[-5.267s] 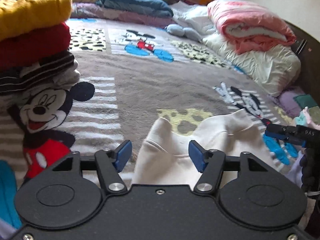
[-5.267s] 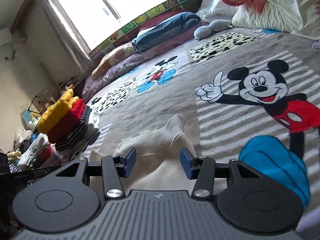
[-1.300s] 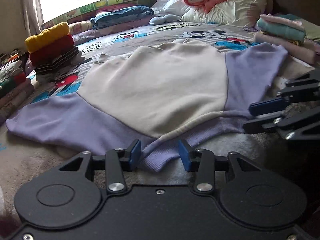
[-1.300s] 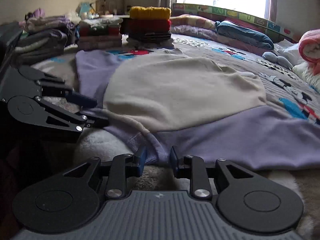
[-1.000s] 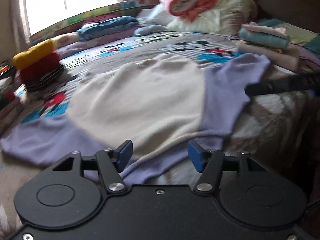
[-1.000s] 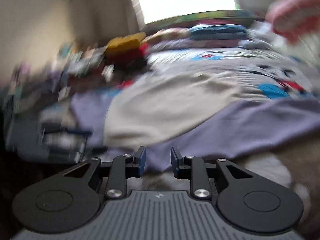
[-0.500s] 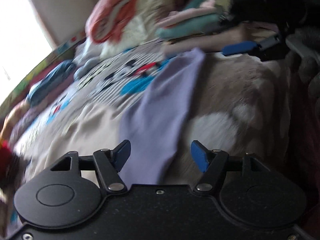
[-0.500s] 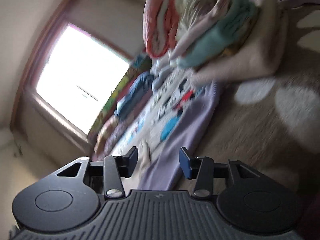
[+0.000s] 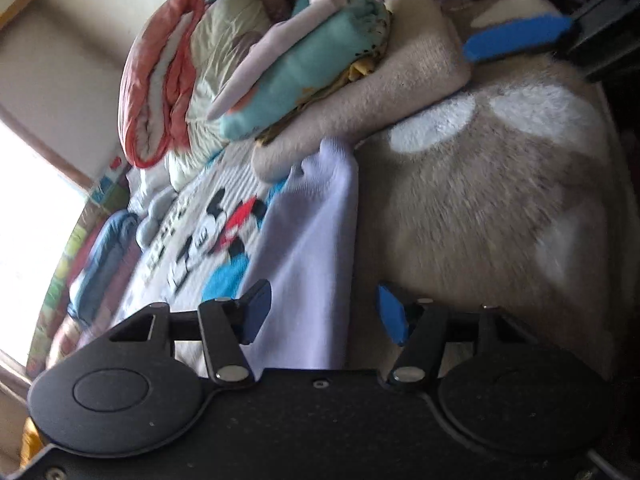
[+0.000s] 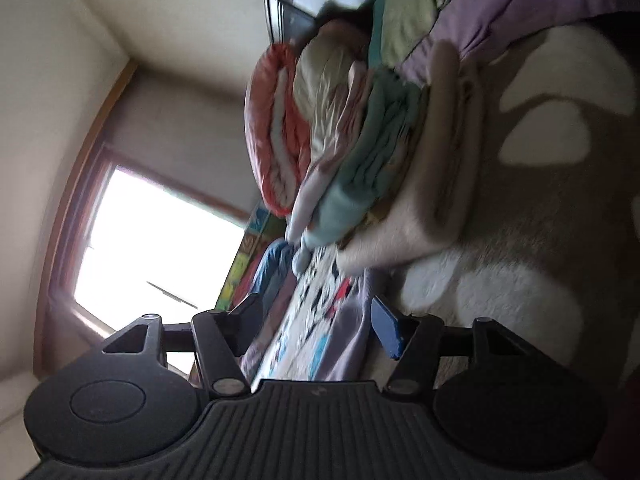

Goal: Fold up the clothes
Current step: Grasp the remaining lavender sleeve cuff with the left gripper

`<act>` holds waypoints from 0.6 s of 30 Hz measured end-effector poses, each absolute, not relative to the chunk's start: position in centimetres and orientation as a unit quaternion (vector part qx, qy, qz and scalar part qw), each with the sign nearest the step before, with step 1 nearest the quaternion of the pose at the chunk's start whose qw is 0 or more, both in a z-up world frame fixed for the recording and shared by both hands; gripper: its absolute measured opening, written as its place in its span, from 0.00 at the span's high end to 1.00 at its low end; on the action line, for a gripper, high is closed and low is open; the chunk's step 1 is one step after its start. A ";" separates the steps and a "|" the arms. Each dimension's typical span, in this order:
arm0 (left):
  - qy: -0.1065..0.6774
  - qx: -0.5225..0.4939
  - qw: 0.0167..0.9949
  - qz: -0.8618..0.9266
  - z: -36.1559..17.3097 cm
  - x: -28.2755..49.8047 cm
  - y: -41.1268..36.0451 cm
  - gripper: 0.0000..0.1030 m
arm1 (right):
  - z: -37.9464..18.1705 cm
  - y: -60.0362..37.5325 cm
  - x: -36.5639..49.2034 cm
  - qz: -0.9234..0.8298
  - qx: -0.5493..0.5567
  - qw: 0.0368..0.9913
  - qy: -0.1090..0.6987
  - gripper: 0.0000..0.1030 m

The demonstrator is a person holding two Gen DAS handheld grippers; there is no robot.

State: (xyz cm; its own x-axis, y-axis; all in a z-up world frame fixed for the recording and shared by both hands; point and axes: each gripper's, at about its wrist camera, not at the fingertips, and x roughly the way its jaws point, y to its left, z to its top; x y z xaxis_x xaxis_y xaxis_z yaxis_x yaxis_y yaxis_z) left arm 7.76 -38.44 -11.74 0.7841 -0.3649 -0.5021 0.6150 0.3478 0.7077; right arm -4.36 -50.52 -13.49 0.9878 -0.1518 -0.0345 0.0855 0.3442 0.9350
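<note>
The lilac sleeve (image 9: 312, 248) of the cream and lilac sweatshirt lies flat on the bed, its cuff near a folded stack. My left gripper (image 9: 320, 312) is open, rolled sideways, with the sleeve between and under its blue pads, not clamped. My right gripper (image 10: 316, 320) is open too, rolled sideways, hovering over the same sleeve (image 10: 344, 336) near its end. The right gripper's blue pad (image 9: 516, 36) also shows in the left wrist view, top right. The sweatshirt's cream body is out of view.
A folded stack of teal, pink and beige clothes (image 9: 320, 60) sits just past the sleeve's cuff. Rolled pink and cream quilts (image 9: 168, 80) lie behind it. The Mickey Mouse blanket (image 9: 480, 184) covers the bed. A bright window (image 10: 152, 240) is at the left.
Both grippers let go of the sweatshirt's hem, opened, swung right to the sleeve and rolled sideways. In the last half second both moved closer to the sleeve's end.
</note>
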 end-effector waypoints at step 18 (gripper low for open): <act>0.143 0.532 0.795 -0.254 -13.3 13.0 -48.1 0.89 | -16.7 -54.1 -5.7 -0.096 0.657 0.740 -0.112 0.30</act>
